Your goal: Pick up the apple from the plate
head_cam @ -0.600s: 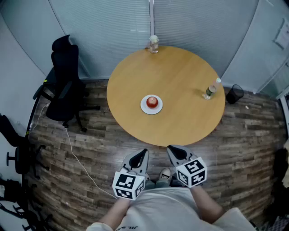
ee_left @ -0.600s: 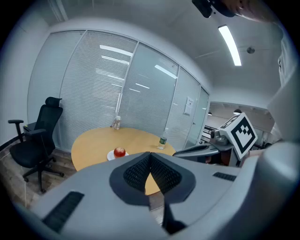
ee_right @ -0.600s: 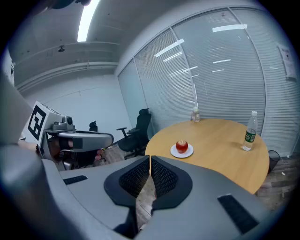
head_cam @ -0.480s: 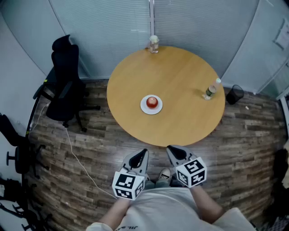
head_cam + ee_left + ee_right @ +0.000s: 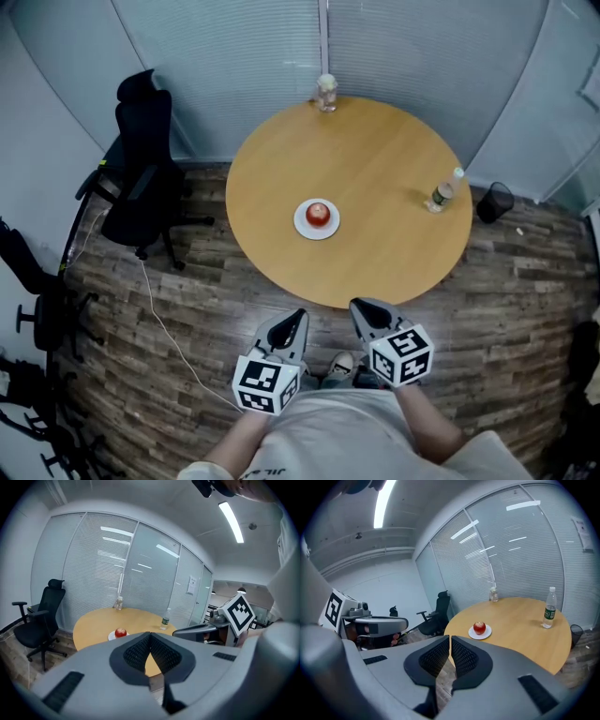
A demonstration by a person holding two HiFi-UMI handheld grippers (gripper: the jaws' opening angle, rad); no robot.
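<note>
A red apple (image 5: 319,213) sits on a small white plate (image 5: 303,225) near the middle of the round wooden table (image 5: 375,169). The apple (image 5: 121,632) and its plate (image 5: 111,637) show far ahead in the left gripper view. In the right gripper view the apple (image 5: 479,627) rests on the plate (image 5: 487,634). My left gripper (image 5: 296,317) and right gripper (image 5: 360,307) hang close to the person's body, short of the table's near edge, well apart from the apple. Both are shut with nothing between their jaws.
A plastic water bottle (image 5: 442,192) stands at the table's right side. A small jar (image 5: 326,93) stands at the far edge. A black office chair (image 5: 141,178) is left of the table. A dark bin (image 5: 495,201) sits on the floor at right. A white cable (image 5: 164,328) runs across the wood floor.
The head view has shifted slightly, so the table and chair sit a little lower and to the right. Both grippers keep their places near the body.
</note>
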